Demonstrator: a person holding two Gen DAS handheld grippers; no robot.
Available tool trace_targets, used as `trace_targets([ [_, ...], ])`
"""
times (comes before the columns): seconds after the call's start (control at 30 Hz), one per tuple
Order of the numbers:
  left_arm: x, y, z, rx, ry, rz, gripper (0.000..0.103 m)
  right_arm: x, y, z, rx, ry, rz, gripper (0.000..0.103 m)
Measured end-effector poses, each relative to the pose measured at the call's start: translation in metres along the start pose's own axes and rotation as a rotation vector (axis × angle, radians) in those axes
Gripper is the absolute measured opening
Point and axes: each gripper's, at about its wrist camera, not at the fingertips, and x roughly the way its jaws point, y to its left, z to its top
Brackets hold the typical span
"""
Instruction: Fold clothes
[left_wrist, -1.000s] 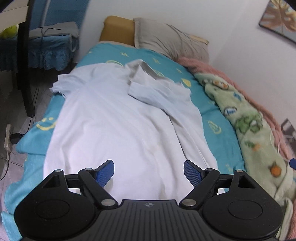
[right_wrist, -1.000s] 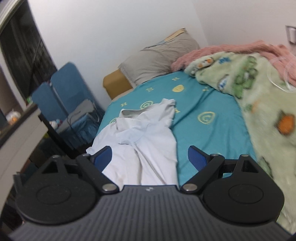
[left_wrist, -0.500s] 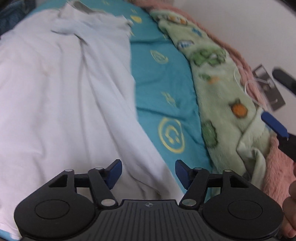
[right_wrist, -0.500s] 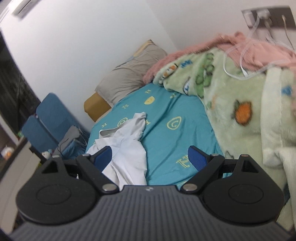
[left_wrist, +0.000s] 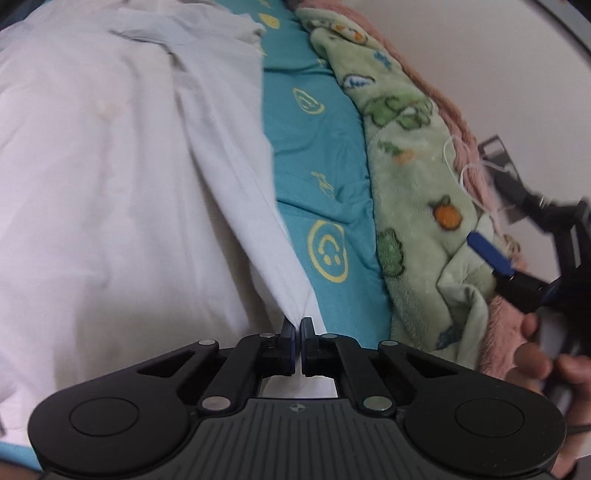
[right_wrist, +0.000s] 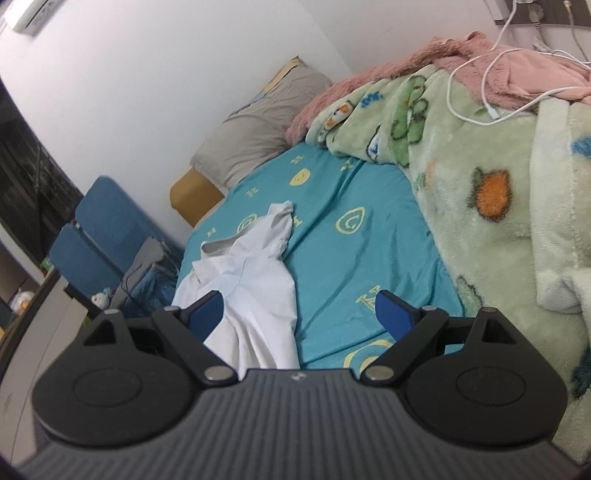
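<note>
A white T-shirt (left_wrist: 122, 177) lies spread on the teal bed sheet (left_wrist: 314, 155). My left gripper (left_wrist: 296, 332) is shut on the shirt's lower right hem corner, and the cloth pulls into a taut ridge toward it. In the right wrist view the shirt (right_wrist: 255, 295) runs from its collar and one sleeve down under my right gripper (right_wrist: 299, 314), which is open and empty above the sheet (right_wrist: 354, 243). The right gripper also shows at the right edge of the left wrist view (left_wrist: 517, 273), held in a hand.
A green patterned blanket (right_wrist: 498, 206) and a pink one (right_wrist: 480, 62) pile along the bed's right side, with a white cable (right_wrist: 476, 96) on top. A grey pillow (right_wrist: 258, 136) lies at the head. Blue chairs (right_wrist: 103, 236) stand left of the bed.
My left gripper went from open over the shirt to shut on its hem corner. The right gripper swung right toward the blankets and stayed open.
</note>
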Motion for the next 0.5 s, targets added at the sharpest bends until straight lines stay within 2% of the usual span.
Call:
trace_targets([
  [0.17,-0.013,0.048,0.001,-0.06,0.007,0.064,0.003,0.007,0.011,-0.005,-0.055,0.04,-0.008,0.09],
  [0.27,-0.012,0.066,0.001,-0.11,0.007,0.044,0.006,0.011,0.016,-0.008,-0.078,0.064,-0.012,0.09],
  [0.33,-0.01,0.073,0.002,-0.129,0.001,0.035,0.017,0.013,0.019,-0.011,-0.091,0.077,-0.018,0.09],
  [0.4,-0.008,0.074,0.003,-0.121,-0.006,0.025,0.041,0.016,0.021,-0.012,-0.102,0.09,-0.023,0.09],
  [0.5,0.0,0.067,0.001,-0.078,0.014,0.003,0.047,0.023,0.022,-0.014,-0.1,0.116,-0.022,0.091],
])
